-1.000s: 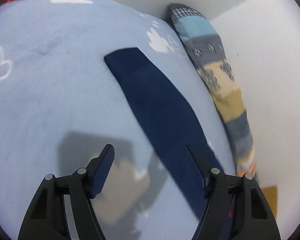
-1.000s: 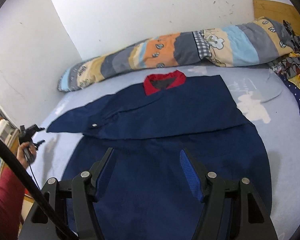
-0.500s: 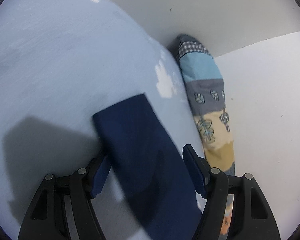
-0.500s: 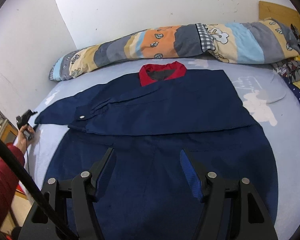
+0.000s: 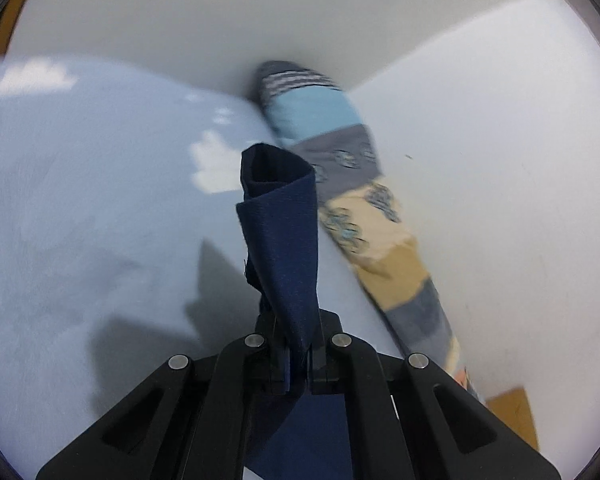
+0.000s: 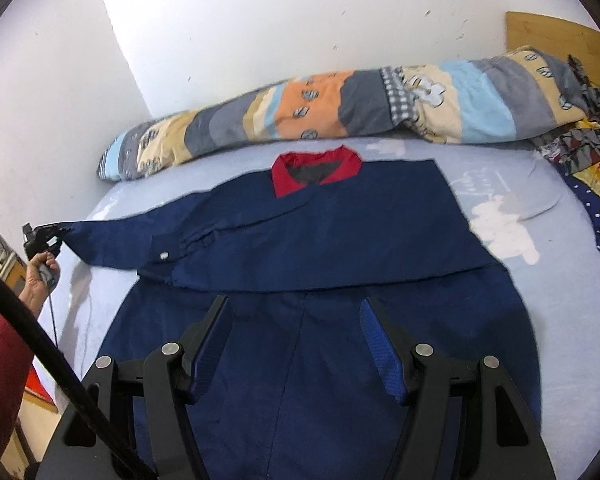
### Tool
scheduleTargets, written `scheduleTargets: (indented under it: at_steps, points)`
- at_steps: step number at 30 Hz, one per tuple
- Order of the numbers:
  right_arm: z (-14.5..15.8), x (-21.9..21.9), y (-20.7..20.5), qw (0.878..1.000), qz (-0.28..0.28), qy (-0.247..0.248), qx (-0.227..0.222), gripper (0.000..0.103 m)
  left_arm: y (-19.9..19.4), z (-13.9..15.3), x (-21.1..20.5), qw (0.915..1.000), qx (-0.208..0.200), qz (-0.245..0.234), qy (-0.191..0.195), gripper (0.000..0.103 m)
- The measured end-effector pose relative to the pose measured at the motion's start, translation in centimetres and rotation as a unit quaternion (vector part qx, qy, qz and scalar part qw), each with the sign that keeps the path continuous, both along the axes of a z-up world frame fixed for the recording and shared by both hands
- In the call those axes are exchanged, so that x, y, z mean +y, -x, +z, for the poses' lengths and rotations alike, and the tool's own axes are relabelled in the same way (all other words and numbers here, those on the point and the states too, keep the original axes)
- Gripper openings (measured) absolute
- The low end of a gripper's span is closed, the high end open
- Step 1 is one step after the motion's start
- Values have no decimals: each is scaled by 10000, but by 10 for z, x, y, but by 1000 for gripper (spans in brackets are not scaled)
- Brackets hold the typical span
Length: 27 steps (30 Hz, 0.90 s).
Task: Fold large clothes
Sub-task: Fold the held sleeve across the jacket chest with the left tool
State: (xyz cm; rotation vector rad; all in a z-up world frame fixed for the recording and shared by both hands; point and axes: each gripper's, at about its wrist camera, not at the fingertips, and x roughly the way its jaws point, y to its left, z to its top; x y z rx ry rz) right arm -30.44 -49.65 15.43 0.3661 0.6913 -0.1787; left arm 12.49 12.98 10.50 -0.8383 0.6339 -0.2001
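Note:
A large navy garment with a red collar lies spread on a light blue bed. One sleeve is folded across the chest. The other sleeve stretches out to the left. My left gripper is shut on the cuff end of that sleeve, which stands up between its jaws; it also shows at the far left of the right wrist view. My right gripper is open and empty, hovering over the garment's lower part.
A long striped patchwork quilt roll lies along the white wall behind the garment and also shows in the left wrist view. Patterned clothes are piled at the right. The light blue bedsheet has white cloud prints.
My left gripper moved to the sleeve's end, closed on the cuff and lifted it off the sheet. The right gripper stayed open over the garment and shifted slightly.

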Motion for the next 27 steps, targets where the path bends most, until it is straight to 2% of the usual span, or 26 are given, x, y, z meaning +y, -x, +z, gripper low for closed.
scheduleTargets:
  at_steps: [3, 8, 9, 13, 16, 19, 22, 27]
  points:
    - [11, -10, 13, 9997, -178, -1, -194, 71, 13, 60, -32, 9989, -274, -308, -213, 4]
    - [26, -33, 36, 9976, -537, -67, -441, 71, 35, 140, -98, 9935, -665, -821, -414, 4]
    - [27, -38, 41, 9970, -590, -98, -489, 71, 44, 160, -120, 9912, -765, -965, -480, 4]
    - [37, -55, 63, 9936, -851, -171, -720, 71, 66, 209, -194, 9815, -1008, -1506, -624, 4]
    - [44, -66, 79, 9906, -1044, -183, -870, 71, 87, 236, -257, 9707, -1163, -1956, -775, 4]
    - [50, -75, 93, 9874, -1167, -263, -1039, 71, 110, 250, -327, 9581, -1299, -2389, -898, 4]
    - [57, -82, 107, 9843, -1268, -292, -1190, 71, 132, 251, -402, 9446, -1333, -2845, -953, 4]
    - [62, -93, 124, 9797, -1411, -408, -1363, 71, 172, 218, -514, 9180, -1238, -3609, -1080, 4]
